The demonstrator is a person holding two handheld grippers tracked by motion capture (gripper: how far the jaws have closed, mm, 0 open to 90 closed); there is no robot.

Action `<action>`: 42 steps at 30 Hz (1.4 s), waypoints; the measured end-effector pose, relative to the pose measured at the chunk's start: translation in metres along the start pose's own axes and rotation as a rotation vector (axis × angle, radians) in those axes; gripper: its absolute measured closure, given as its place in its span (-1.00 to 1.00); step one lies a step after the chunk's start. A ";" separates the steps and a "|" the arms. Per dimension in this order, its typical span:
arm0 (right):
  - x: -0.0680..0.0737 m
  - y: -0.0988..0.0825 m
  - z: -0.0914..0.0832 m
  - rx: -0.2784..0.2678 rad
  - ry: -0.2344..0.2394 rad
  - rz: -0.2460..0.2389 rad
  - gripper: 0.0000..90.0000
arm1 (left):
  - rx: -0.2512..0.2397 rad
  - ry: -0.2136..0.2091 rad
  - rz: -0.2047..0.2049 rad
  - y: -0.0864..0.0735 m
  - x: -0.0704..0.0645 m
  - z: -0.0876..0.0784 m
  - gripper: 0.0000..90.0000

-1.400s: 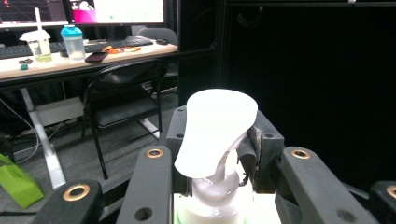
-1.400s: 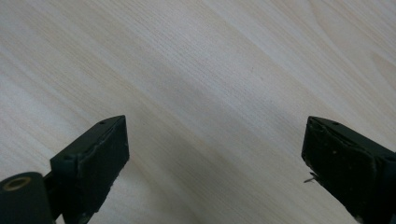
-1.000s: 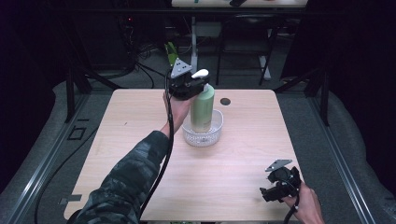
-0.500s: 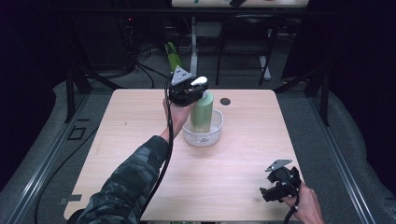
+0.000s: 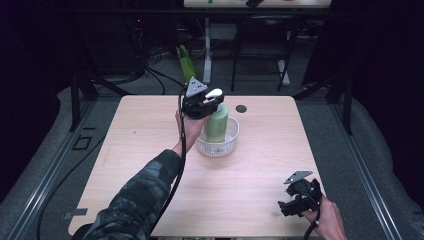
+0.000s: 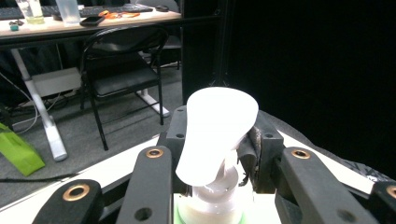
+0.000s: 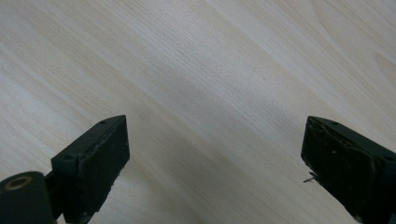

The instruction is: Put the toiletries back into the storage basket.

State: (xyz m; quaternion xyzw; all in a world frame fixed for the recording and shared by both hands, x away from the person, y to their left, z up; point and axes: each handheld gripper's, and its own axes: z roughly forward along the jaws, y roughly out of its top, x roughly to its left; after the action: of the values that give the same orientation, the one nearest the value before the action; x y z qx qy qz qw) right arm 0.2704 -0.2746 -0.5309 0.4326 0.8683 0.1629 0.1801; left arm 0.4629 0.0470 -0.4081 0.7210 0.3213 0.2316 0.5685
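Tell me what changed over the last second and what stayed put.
The left tool, clamped on the pump bottle just under its white head, has lowered it deeper into the clear basket. The grip stayed shut. The right tool stayed open above the table; the basket did not shift.
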 end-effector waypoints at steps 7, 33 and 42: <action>0.000 0.000 0.000 -0.002 -0.001 -0.002 -0.83 | 0.004 0.001 -0.006 -0.006 0.001 0.000 0.49; 0.001 0.000 0.000 -0.003 0.001 0.000 -0.83 | 0.028 -0.003 0.019 -0.010 0.002 -0.011 0.49; 0.001 0.000 0.000 -0.004 0.003 -0.002 -0.83 | 0.042 -0.004 0.011 -0.006 0.002 -0.013 0.21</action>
State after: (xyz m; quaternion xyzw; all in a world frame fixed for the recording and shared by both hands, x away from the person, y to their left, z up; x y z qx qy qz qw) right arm 0.2704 -0.2739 -0.5309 0.4309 0.8687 0.1651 0.1799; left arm 0.4543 0.0582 -0.4106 0.7350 0.3210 0.2266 0.5526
